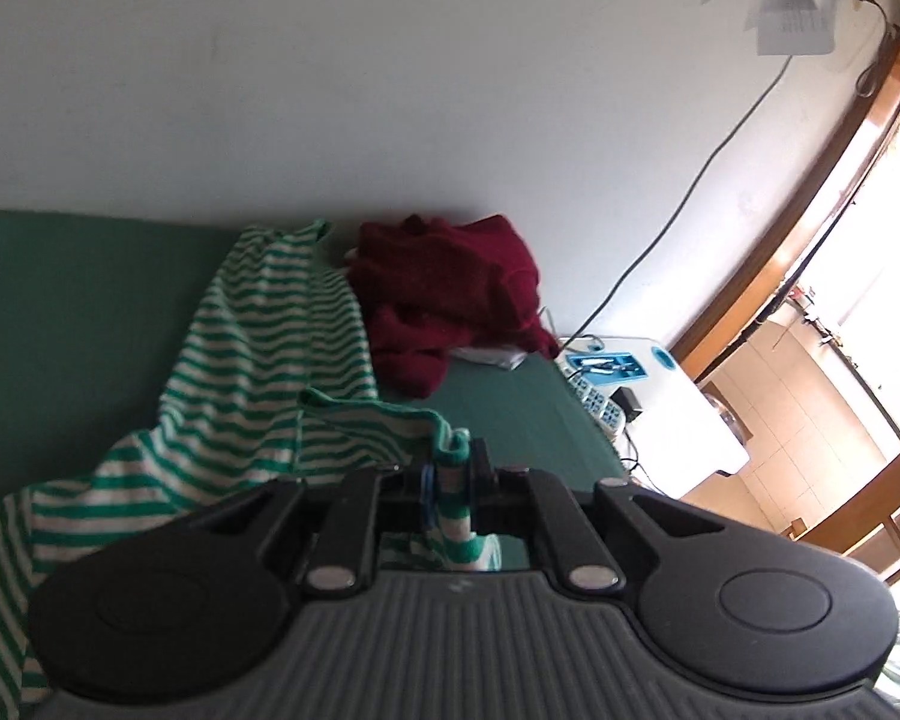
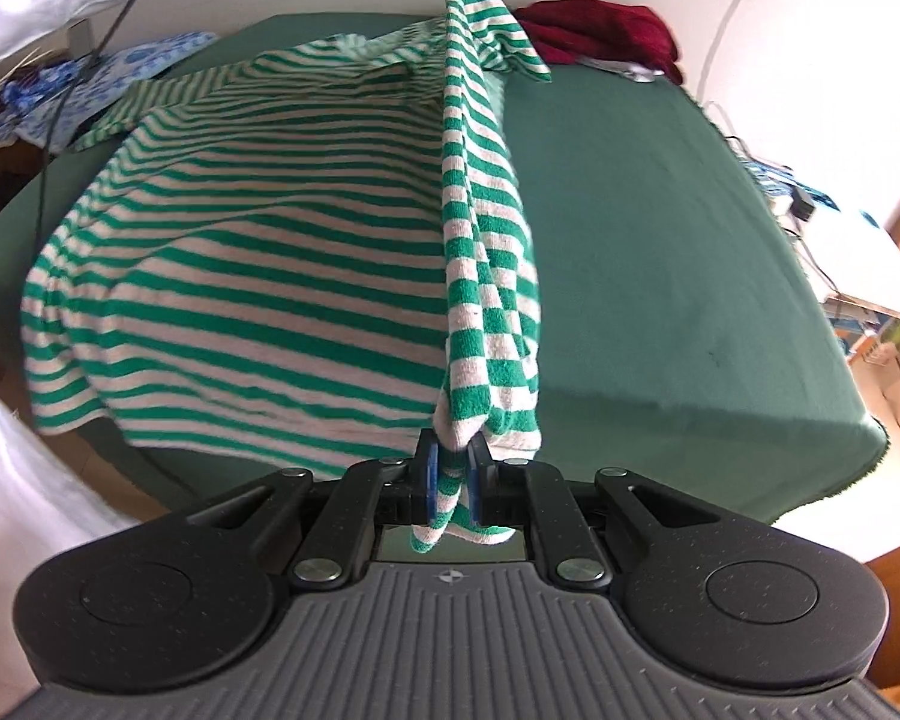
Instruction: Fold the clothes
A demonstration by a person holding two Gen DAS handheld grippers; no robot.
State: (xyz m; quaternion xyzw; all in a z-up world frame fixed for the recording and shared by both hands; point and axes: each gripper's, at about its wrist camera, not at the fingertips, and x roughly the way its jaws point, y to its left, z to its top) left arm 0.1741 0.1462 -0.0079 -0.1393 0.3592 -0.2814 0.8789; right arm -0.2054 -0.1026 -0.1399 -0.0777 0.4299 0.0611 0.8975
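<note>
Both tongs [image 1: 450,480] [image 2: 452,480] clamped tight

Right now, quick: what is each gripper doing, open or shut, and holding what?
Left gripper: shut on the striped shirt, pinching a green-trimmed edge.
Right gripper: shut on the striped shirt, gripping a bunched edge.

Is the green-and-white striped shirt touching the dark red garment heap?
Touching. In the left wrist view the green-and-white striped shirt lies against the dark red garment heap, with no green cover visible between them.

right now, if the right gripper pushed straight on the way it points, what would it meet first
The striped shirt: the right gripper is already shut on a bunched edge of it, and more of it hangs just ahead. Beyond lies the green bed cover; depth is unclear.
</note>
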